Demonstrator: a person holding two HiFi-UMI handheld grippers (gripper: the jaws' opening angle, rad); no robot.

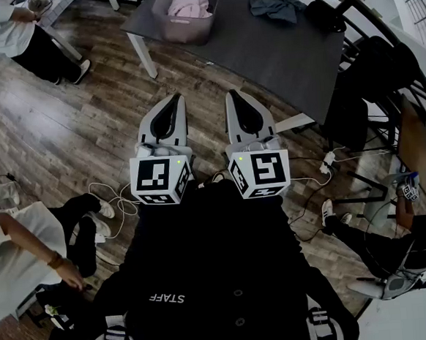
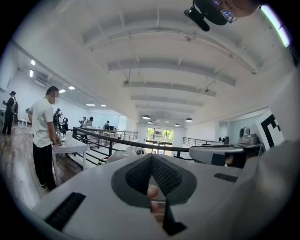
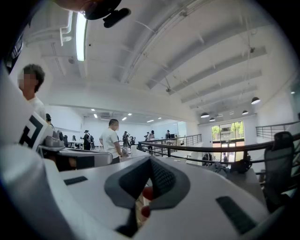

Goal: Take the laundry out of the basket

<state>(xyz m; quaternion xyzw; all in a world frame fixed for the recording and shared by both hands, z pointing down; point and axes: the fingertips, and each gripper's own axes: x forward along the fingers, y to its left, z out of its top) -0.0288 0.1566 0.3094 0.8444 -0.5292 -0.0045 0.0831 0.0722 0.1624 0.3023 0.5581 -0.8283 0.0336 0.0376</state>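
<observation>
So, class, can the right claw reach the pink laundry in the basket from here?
Probably not yet: the right claw, shut, hangs short of the table; nothing covers the basket, though.

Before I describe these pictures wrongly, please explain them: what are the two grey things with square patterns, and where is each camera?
There is no robot. A person holds the left hand-held gripper and the right hand-held gripper, one in each hand. The patterned cubes belong to them. The head view is taken from the person's head, looking down. The two gripper views come from a camera on each hand-held gripper, looking along its jaws. Both are shut and hold nothing. Ahead, a dark table carries a basket with pink laundry and, apart from it, a grey garment.
</observation>
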